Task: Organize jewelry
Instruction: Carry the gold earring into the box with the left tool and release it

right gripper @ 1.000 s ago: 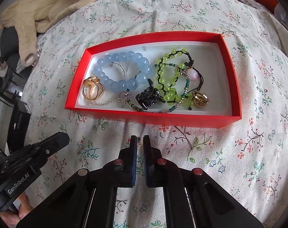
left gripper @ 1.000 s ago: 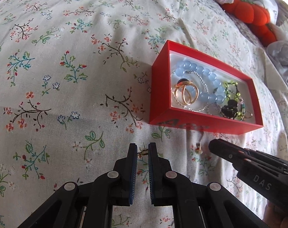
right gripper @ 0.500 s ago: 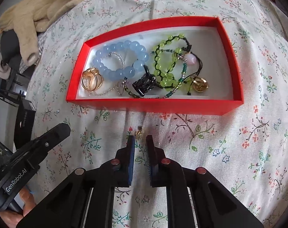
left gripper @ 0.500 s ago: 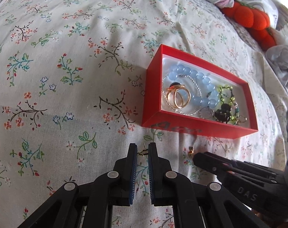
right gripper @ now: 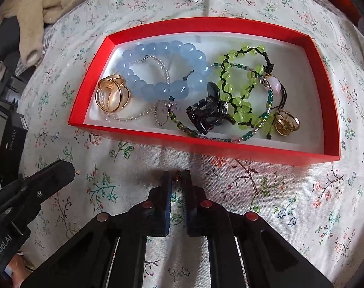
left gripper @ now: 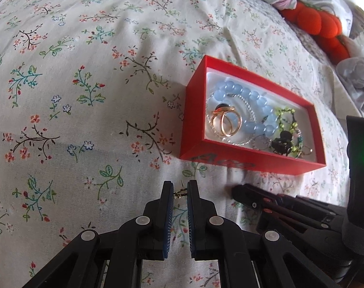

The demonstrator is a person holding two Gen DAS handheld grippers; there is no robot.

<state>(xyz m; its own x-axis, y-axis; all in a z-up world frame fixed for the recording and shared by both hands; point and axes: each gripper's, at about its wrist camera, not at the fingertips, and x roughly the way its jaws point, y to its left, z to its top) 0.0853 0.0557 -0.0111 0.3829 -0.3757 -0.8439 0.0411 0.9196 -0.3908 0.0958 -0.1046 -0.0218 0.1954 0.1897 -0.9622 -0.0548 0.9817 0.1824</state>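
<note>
Only few texts can be read. On left gripper body, seen in right wrist view at approx. 8 o'clock, white letters "nRobot.AI", first part cut by frame edge. On black box at 9 o'clock there is a white print, too small to read. On front wall of red box in left wrist view, dark marks, blurred, not legible.

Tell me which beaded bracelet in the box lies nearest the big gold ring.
The blue bracelet: its large pale-blue beads touch the gold ring at the red box's left end; the green bracelet lies further right.
</note>
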